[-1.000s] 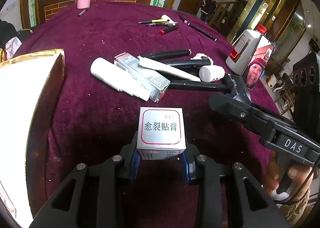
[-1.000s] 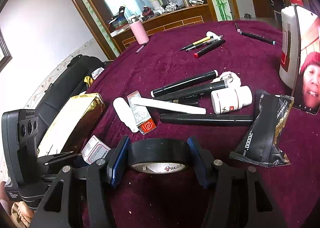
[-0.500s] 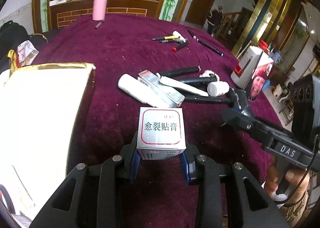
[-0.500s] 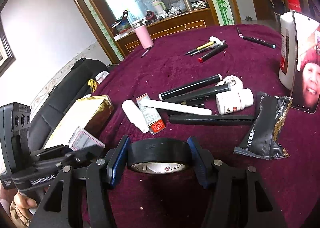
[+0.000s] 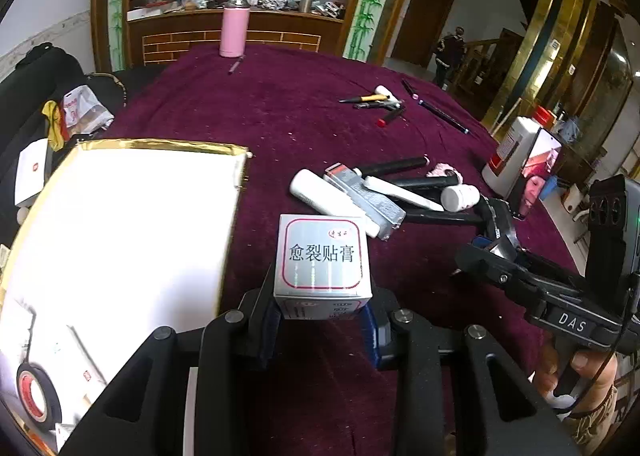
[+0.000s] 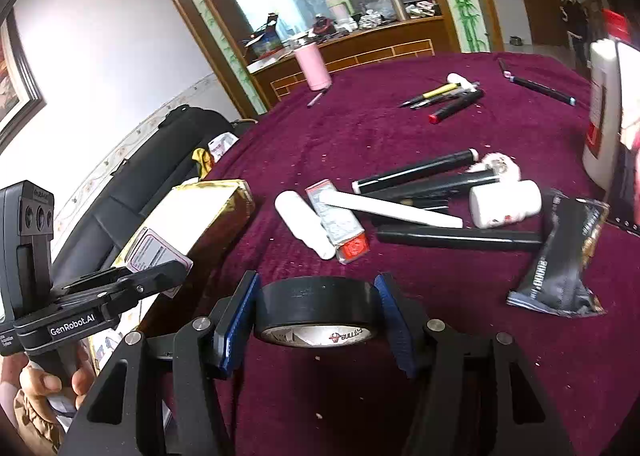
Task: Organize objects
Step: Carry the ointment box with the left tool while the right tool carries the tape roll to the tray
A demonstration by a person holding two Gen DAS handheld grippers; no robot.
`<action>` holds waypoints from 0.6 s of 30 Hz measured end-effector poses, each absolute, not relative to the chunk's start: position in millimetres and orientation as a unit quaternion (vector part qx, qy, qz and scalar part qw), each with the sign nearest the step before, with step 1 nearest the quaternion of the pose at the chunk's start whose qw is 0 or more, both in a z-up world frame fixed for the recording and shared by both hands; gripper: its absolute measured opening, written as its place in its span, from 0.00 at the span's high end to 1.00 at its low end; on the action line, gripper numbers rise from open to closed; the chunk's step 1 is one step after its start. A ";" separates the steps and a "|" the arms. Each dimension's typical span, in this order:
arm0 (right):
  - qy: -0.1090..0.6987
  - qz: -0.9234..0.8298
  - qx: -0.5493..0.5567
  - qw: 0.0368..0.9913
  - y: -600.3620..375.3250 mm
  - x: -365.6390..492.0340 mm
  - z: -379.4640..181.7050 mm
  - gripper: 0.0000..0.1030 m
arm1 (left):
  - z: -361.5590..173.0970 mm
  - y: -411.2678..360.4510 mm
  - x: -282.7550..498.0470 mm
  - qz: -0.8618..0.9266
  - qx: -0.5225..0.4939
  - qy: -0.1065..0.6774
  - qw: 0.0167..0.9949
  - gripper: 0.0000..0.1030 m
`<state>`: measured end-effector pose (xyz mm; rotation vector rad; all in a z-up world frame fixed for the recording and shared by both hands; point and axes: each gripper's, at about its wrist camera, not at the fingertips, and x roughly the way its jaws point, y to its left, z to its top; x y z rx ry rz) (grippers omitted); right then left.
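My left gripper (image 5: 320, 330) is shut on a small white box with Chinese print (image 5: 322, 265), held above the purple tablecloth just right of a gold-edged open box (image 5: 120, 224). A roll of tape (image 5: 38, 396) lies in that box's near corner. In the right wrist view the same small box (image 6: 154, 254) hangs over the gold box's edge (image 6: 224, 200). My right gripper (image 6: 318, 330) is shut on a black tape roll (image 6: 316, 308) above the cloth. Seen from the left wrist, the right gripper (image 5: 492, 248) sits at the right.
A pile lies mid-table: white tube (image 6: 304, 224), silver carton (image 6: 338, 222), black markers (image 6: 456, 236), white bottle (image 6: 506, 204), black sachet (image 6: 560, 256). Further back are pens (image 6: 444, 96) and a pink flask (image 6: 313, 68). A white jug and phone (image 5: 532, 168) stand right.
My left gripper with the small box has risen and moved left toward the gold box, which now fills more of its view. The right gripper with the tape has shifted slightly.
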<state>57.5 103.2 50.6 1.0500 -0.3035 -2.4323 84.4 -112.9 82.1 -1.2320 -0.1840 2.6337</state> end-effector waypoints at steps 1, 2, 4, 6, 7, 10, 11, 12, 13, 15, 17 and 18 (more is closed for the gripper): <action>-0.109 -0.886 0.383 0.239 100.1 57.1 51.3 0.38 | 84.1 -115.8 85.4 0.899 -0.418 -0.063 0.111 0.67; -0.106 -0.885 0.383 0.244 96.3 56.6 51.8 0.38 | 86.0 -118.1 86.9 0.901 -0.416 -0.064 0.108 0.67; -0.102 -0.883 0.383 0.252 89.3 56.0 52.9 0.38 | 89.3 -122.6 89.3 0.903 -0.412 -0.065 0.101 0.67; -0.097 -0.881 0.382 0.262 81.1 55.9 54.1 0.38 | 92.3 -128.9 91.4 0.905 -0.410 -0.066 0.095 0.67; -0.095 -0.880 0.382 0.267 77.2 56.0 54.7 0.38 | 93.9 -132.4 92.7 0.906 -0.408 -0.067 0.091 0.67; -0.087 -0.878 0.380 0.278 66.9 57.4 56.6 0.38 | 98.0 -146.1 96.9 0.909 -0.403 -0.075 0.076 0.67; -0.086 -0.877 0.380 0.282 63.6 58.0 57.2 0.38 | 98.7 -151.7 98.7 0.910 -0.402 -0.079 0.070 0.67; -0.084 -0.876 0.379 0.286 60.5 58.9 57.1 0.38 | 99.0 -157.5 100.2 0.910 -0.401 -0.083 0.064 0.67; -0.082 -0.875 0.379 0.289 58.0 59.7 56.9 0.38 | 99.2 -163.5 101.7 0.910 -0.401 -0.087 0.059 0.67; -0.080 -0.873 0.381 0.294 52.9 60.4 55.5 0.38 | 97.7 -173.2 104.8 0.910 -0.402 -0.094 0.047 0.67; -0.079 -0.870 0.384 0.299 49.2 60.2 54.2 0.38 | 95.9 -182.1 107.5 0.909 -0.404 -0.099 0.038 0.67; -0.078 -0.869 0.385 0.301 47.4 60.0 53.4 0.38 | 95.2 -185.5 109.0 0.908 -0.405 -0.101 0.035 0.67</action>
